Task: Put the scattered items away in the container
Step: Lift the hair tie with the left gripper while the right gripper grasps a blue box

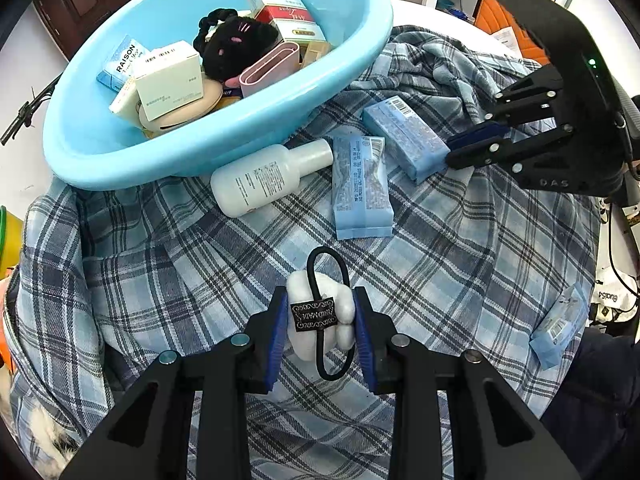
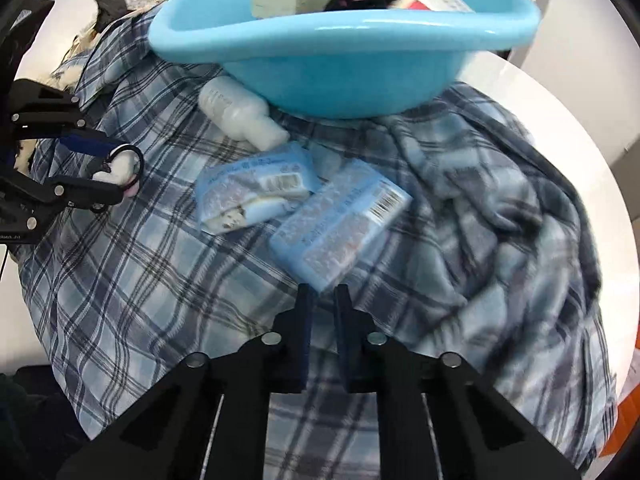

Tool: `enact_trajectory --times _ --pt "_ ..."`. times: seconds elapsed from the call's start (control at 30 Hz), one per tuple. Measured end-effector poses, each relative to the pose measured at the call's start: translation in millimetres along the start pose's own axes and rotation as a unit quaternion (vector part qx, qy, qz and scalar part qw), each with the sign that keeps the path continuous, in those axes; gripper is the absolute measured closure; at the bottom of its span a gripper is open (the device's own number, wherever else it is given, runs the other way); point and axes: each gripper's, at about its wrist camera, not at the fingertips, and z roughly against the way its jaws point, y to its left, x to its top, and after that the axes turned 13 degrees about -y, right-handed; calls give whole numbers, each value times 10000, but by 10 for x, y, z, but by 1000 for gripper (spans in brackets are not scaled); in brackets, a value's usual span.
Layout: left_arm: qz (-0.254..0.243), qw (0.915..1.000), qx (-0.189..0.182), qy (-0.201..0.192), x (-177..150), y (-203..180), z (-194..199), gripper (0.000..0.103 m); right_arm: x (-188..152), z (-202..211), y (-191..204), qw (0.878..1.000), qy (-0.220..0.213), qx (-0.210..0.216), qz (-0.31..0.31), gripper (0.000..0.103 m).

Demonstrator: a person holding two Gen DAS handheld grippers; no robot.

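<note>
Plaid blue cloth (image 1: 168,264) covers the round white table (image 2: 560,120); an orange chair (image 1: 500,12) stands behind. The left gripper (image 1: 320,328) is clamped on a white plush hair tie (image 1: 320,316), its black loop running lengthwise away from the camera. The right gripper (image 2: 323,300), nearly closed and holding nothing, touches the blue box (image 2: 340,224), which angles toward the blue basin (image 2: 340,60).
</note>
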Motion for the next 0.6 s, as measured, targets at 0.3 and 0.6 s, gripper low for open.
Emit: enact_trajectory --times 0.3,0.6 --pt "-102 9999 -50 54 218 -283 -444 70 281 13 117 9972 -512 -468 -280 35" --pt "-137 9999 -28 -33 255 -318 -406 70 390 -134 6 9971 -152 -616 -426 55"
